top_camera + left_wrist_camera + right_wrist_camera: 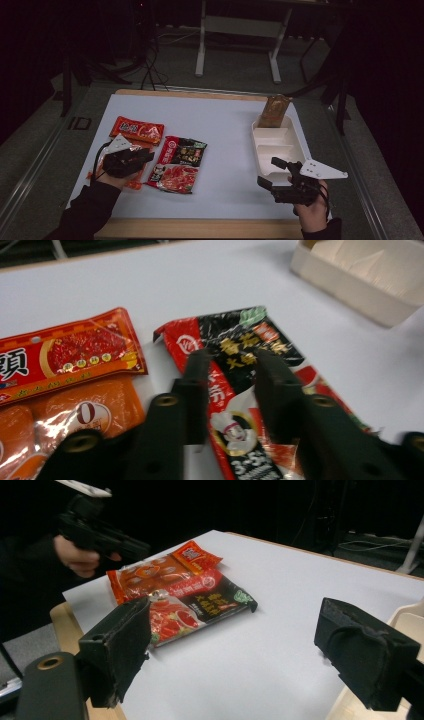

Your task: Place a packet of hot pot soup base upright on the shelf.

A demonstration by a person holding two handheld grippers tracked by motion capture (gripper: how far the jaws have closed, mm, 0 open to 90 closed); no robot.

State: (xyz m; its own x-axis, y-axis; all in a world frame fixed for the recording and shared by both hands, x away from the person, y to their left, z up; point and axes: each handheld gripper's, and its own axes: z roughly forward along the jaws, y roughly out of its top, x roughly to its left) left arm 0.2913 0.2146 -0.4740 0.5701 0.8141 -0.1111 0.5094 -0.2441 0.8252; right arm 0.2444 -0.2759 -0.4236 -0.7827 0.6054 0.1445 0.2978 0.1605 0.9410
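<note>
The left gripper point(232, 362) had its two black jaws drawn in to a narrow gap with nothing pinched between them; in the left gripper view they hung over the red-and-black sauce packet point(235, 365), whose printed face showed through the gap, and whether the tips touched the wrapper could not be told. That packet lay flat on the pale surface point(225, 125), its red corner pointing up and away from the jaws. Just beside it, on the side of the left jaw, lay the red packet point(75, 355) with gold trim, which overlapped an orange packet point(75, 415) with clear windows nearer the camera. In the high view the left gripper point(147, 154) sat over the orange and red wrappers, its jaws reaching toward the sauce packet point(179, 162). The right gripper point(235, 655) had its padded jaws spread wide and held nothing; between them lay bare surface, with the sauce packet point(200, 605) farther off past the jaw on that view's left. In the high view the right gripper point(272, 172) hovered at the near end of the white divided tray point(300, 145), well apart from the packets. At the tray's far end a brown pouch point(275, 111) stood upright.
</note>
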